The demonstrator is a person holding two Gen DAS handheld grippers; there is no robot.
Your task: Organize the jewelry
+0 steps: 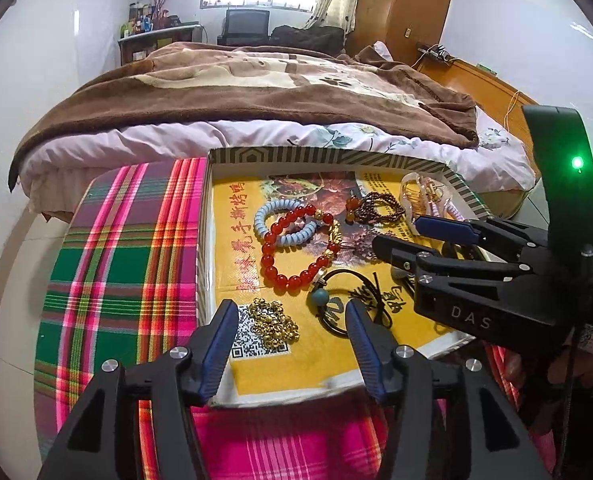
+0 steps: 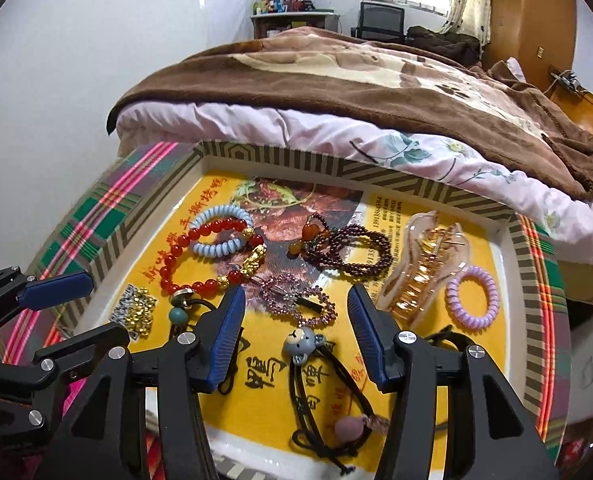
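Note:
A shallow box lid [image 1: 336, 155] [image 2: 376, 168] with a yellow printed liner holds the jewelry. In it lie a red bead bracelet [image 1: 296, 248] [image 2: 204, 256], a pale blue coil band [image 1: 280, 222] [image 2: 220, 230], a gold chain [image 1: 274, 322] [image 2: 138, 314], a dark garnet bracelet [image 2: 356, 252], a pink rhinestone piece [image 2: 296, 296], an amber hair claw [image 2: 420, 268], a purple coil band [image 2: 472, 296] and a bear hair tie [image 2: 302, 344]. My left gripper [image 1: 288, 316] is open over the gold chain. My right gripper [image 2: 296, 304] is open above the rhinestone piece, and also shows in the left wrist view [image 1: 396, 236].
The lid rests on a plaid cloth [image 1: 120, 264] covering a small table. Behind it is a bed with a brown blanket [image 1: 256, 80] [image 2: 376, 76] and pink floral sheet. White walls stand to the left; a wooden wardrobe [image 1: 404, 4] stands at the back right.

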